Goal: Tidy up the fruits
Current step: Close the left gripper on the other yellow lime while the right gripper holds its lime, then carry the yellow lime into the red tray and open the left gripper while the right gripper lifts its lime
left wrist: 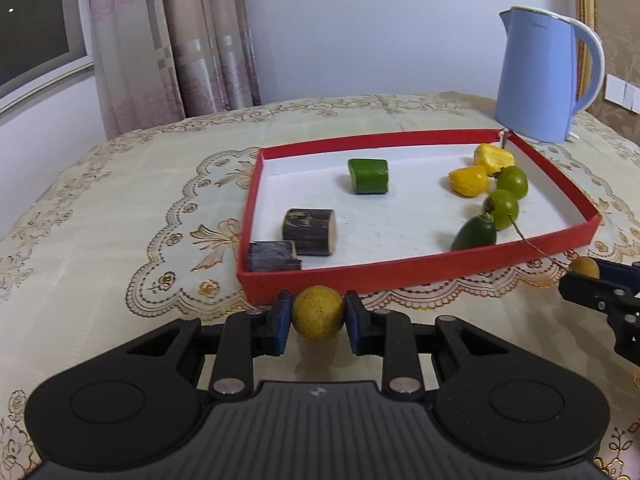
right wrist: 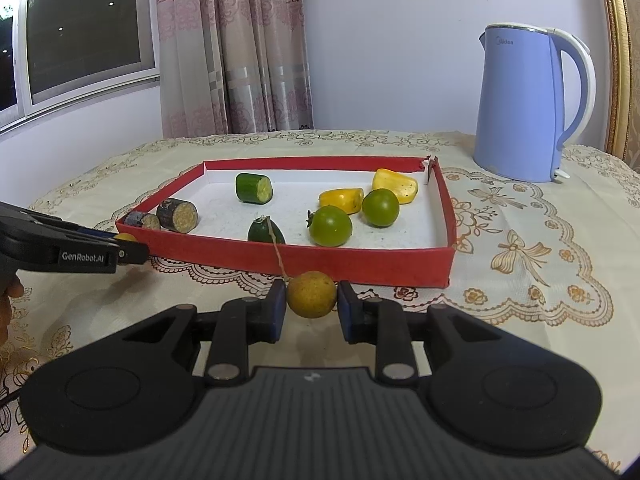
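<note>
My left gripper [left wrist: 318, 318] is shut on a round yellow-brown fruit [left wrist: 318, 312], just in front of the red tray's [left wrist: 360, 276] near wall. My right gripper [right wrist: 311, 300] is shut on a second yellow-brown fruit [right wrist: 311, 294] with a thin stem reaching over the tray's [right wrist: 360, 260] rim. Inside the tray lie two dark cane pieces [left wrist: 309, 231], a green cucumber piece [left wrist: 368, 176], two yellow pieces [left wrist: 468, 181], two round green fruits [left wrist: 502, 204] and a dark green oval fruit [left wrist: 474, 234]. From the right wrist view, the left gripper [right wrist: 134, 250] shows at the tray's left corner.
A blue electric kettle [right wrist: 528, 108] stands on the table behind the tray's right corner. The table wears a cream lace cloth [right wrist: 540, 280]. Curtains [right wrist: 232, 48] and a window [right wrist: 84, 20] stand behind the table. A hand [right wrist: 8, 300] shows at the left edge.
</note>
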